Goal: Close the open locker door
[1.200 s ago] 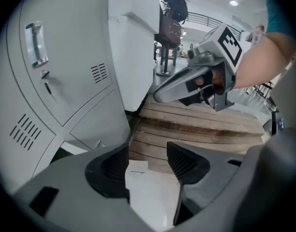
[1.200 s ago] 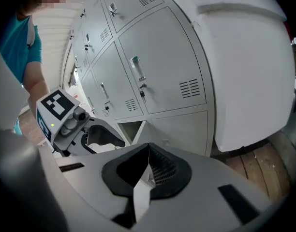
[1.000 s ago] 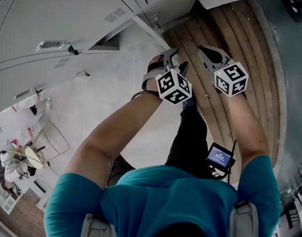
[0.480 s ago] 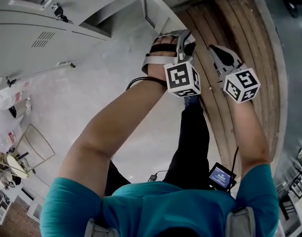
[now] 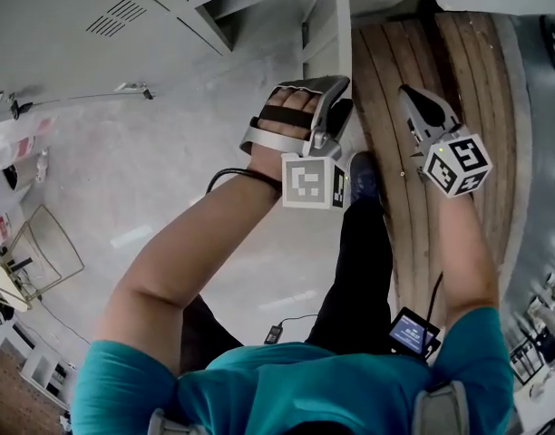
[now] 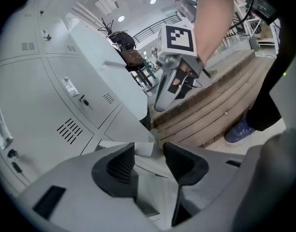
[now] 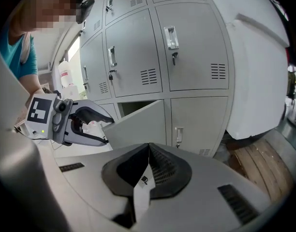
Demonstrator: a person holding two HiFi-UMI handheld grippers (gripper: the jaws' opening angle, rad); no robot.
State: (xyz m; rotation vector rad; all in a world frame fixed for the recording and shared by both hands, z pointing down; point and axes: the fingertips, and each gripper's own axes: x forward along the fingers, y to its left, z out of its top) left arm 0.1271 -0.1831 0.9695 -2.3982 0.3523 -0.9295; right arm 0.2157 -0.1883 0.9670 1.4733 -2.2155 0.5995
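**Speaker 1:** Lockers of pale grey metal (image 5: 69, 7) fill the upper left of your head view. What comes next to them?

**Speaker 2:** The open grey metal locker door (image 7: 140, 124). It belongs to the lower row and is swung out from its dark opening.

**Speaker 1:** Where is your left hand?

**Speaker 2:** Your left gripper (image 6: 149, 153) is at that door's free edge. Its jaws stand wide apart with the door's edge in the gap. The dark ribbed pads (image 6: 120, 164) do not visibly press on it.

**Speaker 1:** And further right?

**Speaker 2:** Brown wooden planks (image 5: 382, 80) run alongside the door, beside your blue shoe (image 5: 364, 175).

**Speaker 1:** And your right hand?

**Speaker 2:** Your right gripper (image 7: 149, 151) hovers over the planks, near the left one. Its jaws are closed together, holding nothing.
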